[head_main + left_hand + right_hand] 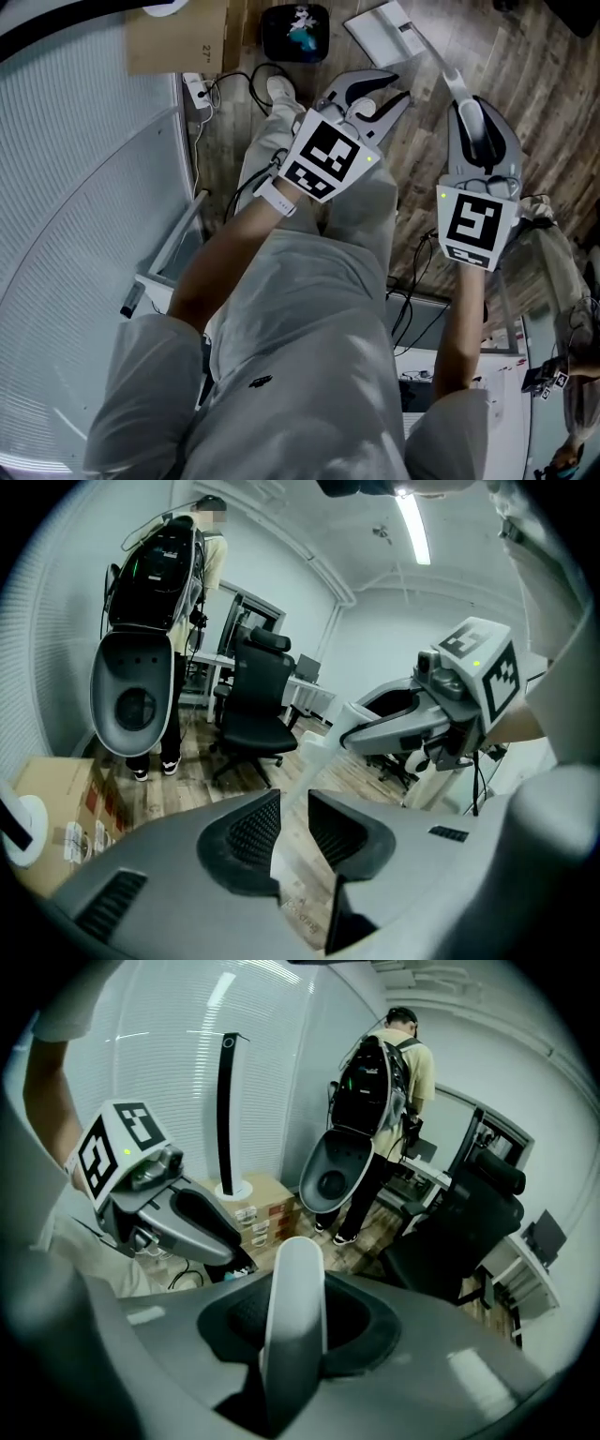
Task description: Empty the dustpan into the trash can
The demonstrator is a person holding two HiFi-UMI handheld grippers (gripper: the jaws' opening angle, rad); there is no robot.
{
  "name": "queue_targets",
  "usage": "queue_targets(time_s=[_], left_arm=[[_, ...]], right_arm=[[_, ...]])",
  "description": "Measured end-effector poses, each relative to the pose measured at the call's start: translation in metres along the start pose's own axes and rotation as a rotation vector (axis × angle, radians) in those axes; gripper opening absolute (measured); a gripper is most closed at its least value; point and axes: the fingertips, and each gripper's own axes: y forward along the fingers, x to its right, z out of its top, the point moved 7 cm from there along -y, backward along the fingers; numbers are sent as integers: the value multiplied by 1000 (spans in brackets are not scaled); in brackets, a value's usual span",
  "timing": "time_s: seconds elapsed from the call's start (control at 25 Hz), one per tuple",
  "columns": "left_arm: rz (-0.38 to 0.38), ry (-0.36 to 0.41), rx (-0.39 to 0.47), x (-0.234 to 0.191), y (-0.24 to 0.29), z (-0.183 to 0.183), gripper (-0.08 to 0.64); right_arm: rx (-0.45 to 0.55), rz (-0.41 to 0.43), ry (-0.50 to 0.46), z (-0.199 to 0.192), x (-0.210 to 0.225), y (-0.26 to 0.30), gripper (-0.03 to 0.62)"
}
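Writing: I read "27" on the cardboard box.
Dustpan: out ahead over the floor, near the black trash can.
Right gripper: clamped on its white handle.
Left gripper: narrow gap, gripping nothing, handle just beyond.

The dustpan is white, the plank floor brown.
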Motion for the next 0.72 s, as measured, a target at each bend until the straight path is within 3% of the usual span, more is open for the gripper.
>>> queue_targets(time_s=[0.36,0.72], left_arm=[[137,-70,17,-13,-47,-2,21],[201,-107,43,-20,-75,-1,6]], right_arm=[[-65,-48,120,-8,12,12,115],[-109,-75,207,-25,17,30,119]])
